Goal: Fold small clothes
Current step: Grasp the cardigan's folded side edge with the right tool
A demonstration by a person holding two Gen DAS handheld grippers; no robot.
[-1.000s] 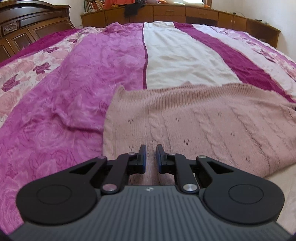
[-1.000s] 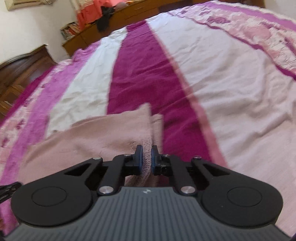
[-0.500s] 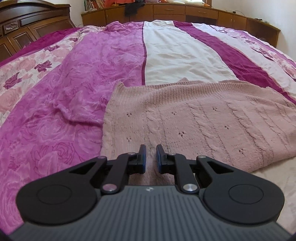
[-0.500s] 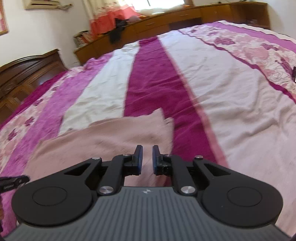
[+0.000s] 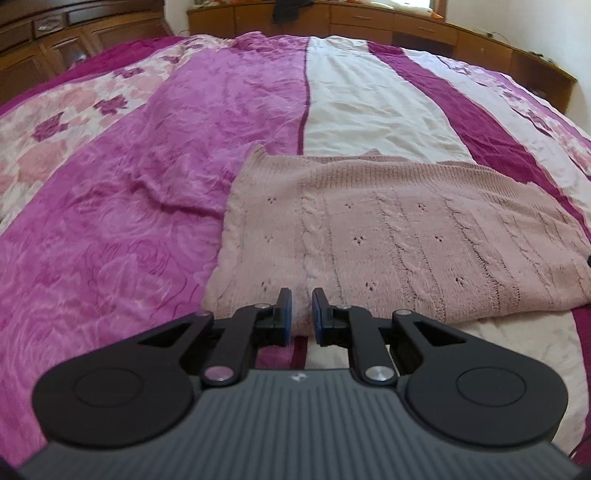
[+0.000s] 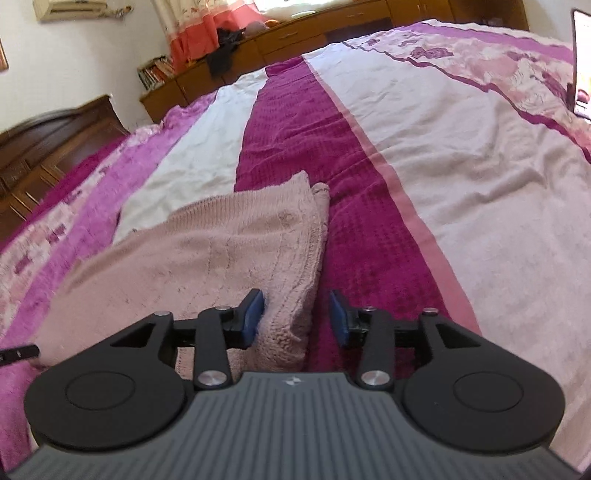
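left wrist view shows the pink sweater [image 5: 399, 236] lying doubled over on the bed [image 5: 122, 221], at least one fold done, with the left gripper [image 5: 299, 314] slightly open and the right gripper [image 6: 297, 317] wide open, both empty.

left wrist: low, near, faces across bed [image 5: 110, 221] | right wrist: likewise | shared: sweater [image 5: 406, 240]

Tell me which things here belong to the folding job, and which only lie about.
Belonging to the job:
- pale pink cable-knit sweater, folded on the bed
- left gripper, open
- right gripper, open

Lying about:
- pink and white striped bedspread
- dark garment on the wooden cabinet
- books
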